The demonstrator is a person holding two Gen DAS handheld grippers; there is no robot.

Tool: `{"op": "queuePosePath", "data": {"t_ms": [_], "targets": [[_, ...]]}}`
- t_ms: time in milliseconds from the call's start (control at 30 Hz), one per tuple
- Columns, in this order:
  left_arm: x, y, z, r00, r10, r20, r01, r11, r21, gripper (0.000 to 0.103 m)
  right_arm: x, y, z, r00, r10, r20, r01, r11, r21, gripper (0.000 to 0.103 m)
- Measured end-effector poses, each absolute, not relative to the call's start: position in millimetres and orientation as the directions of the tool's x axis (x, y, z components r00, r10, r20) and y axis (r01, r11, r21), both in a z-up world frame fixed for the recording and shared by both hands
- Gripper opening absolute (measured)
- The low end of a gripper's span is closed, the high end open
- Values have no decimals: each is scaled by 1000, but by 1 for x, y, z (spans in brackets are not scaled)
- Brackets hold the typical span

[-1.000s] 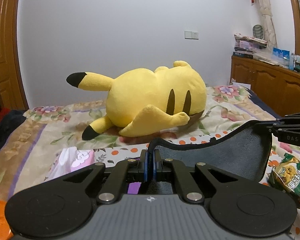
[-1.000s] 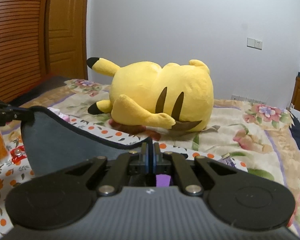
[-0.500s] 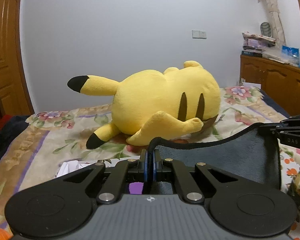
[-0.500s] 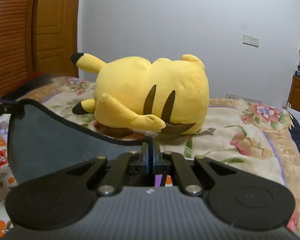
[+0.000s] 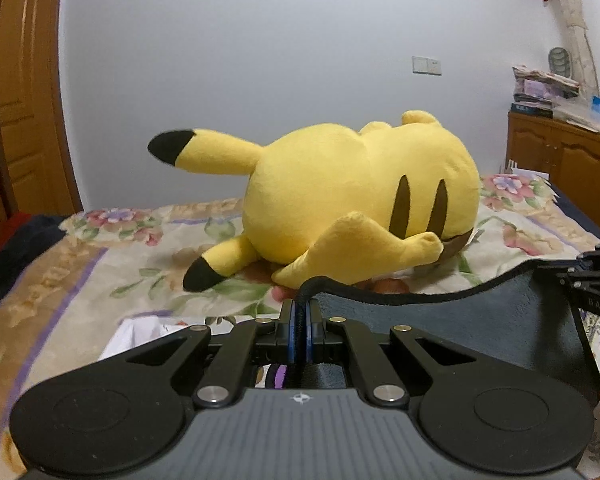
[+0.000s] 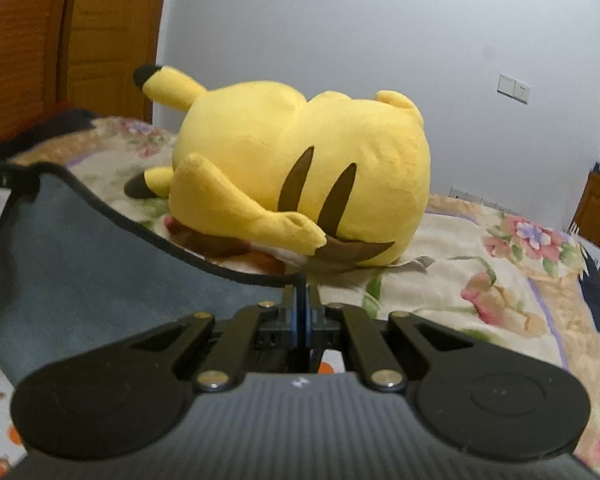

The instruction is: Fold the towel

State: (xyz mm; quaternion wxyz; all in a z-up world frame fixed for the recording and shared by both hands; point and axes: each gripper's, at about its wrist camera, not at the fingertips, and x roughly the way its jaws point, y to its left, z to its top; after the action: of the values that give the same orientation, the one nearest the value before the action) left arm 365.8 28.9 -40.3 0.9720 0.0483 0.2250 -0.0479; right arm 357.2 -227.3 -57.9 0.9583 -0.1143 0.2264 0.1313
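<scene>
Your left gripper (image 5: 300,312) is clamped tight on one top corner of the dark grey towel (image 5: 480,320), and your right gripper (image 6: 301,300) is pinched closed on the other corner. The towel hangs stretched between the two, its black-trimmed top edge sagging in the middle, above the floral bed (image 5: 100,272). Straight ahead of both grippers, a yellow plush toy (image 5: 360,196) lies on the bed.
</scene>
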Motion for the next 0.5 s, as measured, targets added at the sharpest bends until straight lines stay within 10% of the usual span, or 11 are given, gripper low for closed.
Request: {"op": "queuePosePath", "data": {"t_ms": [500], "targets": [[389,31,-72,875,-35,-483,87,993,85,6,375,-217,-85,853,150,-500,-300,925,-232,4]]}}
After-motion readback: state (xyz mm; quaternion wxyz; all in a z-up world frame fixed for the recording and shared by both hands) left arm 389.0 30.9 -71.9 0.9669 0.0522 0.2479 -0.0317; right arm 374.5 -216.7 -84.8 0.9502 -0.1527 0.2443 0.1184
